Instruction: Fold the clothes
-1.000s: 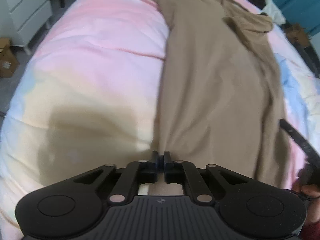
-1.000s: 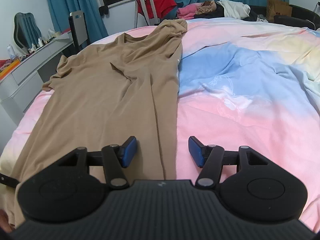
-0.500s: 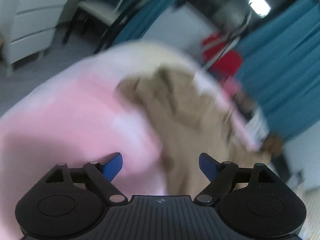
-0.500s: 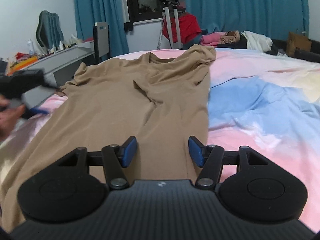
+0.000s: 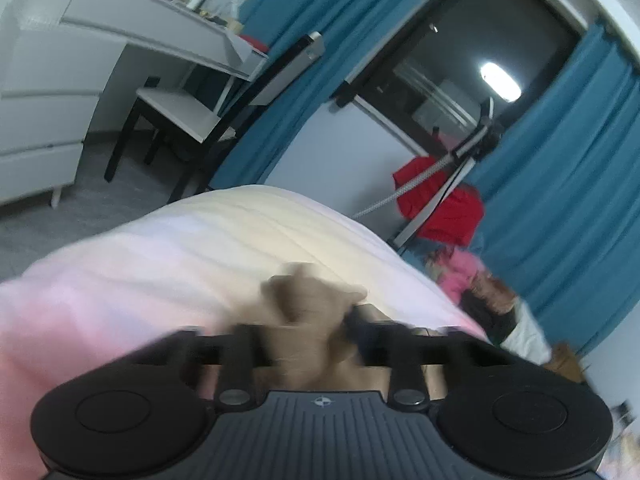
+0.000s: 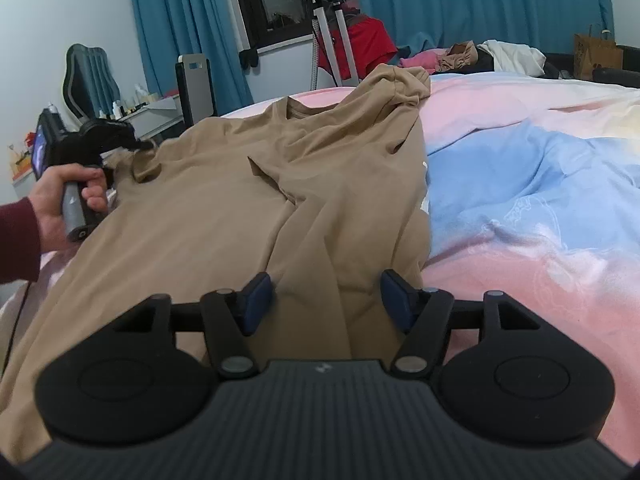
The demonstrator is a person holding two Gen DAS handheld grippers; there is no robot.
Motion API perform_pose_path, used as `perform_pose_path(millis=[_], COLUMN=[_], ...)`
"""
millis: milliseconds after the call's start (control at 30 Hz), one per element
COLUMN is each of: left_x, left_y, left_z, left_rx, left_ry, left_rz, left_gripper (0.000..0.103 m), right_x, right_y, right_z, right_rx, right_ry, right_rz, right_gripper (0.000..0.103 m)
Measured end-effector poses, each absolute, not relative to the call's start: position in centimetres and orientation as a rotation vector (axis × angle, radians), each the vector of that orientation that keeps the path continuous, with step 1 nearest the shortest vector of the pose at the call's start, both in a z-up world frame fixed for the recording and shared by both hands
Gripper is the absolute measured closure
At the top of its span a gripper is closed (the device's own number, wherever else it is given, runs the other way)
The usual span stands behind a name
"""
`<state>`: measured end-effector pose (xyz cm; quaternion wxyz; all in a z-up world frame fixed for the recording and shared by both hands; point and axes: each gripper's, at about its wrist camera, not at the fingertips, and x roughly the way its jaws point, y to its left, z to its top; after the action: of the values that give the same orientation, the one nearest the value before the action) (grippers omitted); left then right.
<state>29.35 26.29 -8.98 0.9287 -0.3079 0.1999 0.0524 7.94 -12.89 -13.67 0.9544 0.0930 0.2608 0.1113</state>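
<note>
Right tool (image 6: 322, 300): jaws spread and opening further, nothing pressed between the pads; it hangs low over the hem of the tan shirt (image 6: 256, 200), probably lining up for a pinch there. Left tool (image 5: 308, 334): jaws closing around a bunched tan sleeve (image 5: 308, 300), blurred; whether the pads bite yet I cannot tell. A hand (image 6: 60, 196) carries it at the garment's left edge, likely to draw the sleeve inward for a fold. Shirt: spread front-up lengthwise on the bed (image 6: 540, 184), creased down the middle, right shoulder rumpled into a heap. Beyond: pastel quilt, then blue curtains (image 6: 480, 0).
</note>
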Motion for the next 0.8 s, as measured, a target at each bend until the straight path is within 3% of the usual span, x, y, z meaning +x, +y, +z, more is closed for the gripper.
perform_pose_path(millis=[233, 467, 700, 733, 800], left_x=[28.9, 28.7, 31.9, 32.4, 33.4], left_y=[19.9, 5.6, -7.4, -8.8, -10.1], left_z=[-2.0, 4.1, -1.3, -2.4, -4.6], left_rx=[-0.501, -0.281, -0.130, -0.114, -0.105], left_ry=[0.343, 0.294, 0.465, 0.496, 0.556], left_rz=[0.090, -0.033, -0.129, -0.138, -0.148], left_gripper=[0.095, 0.095, 0.093, 0.089, 0.072], right_x=[7.3, 6.5, 6.1, 6.1, 6.2], right_y=[-13.3, -14.7, -16.4, -16.7, -17.1], right_z=[-13.2, -12.6, -12.7, -12.8, -12.9], right_rx=[0.170, 0.201, 0.274, 0.283, 0.298], right_ry=[0.527, 0.536, 0.511, 0.503, 0.489], right_rz=[0.175, 0.122, 0.092, 0.087, 0.080], right_gripper=[0.041, 0.041, 0.041, 0.041, 0.041])
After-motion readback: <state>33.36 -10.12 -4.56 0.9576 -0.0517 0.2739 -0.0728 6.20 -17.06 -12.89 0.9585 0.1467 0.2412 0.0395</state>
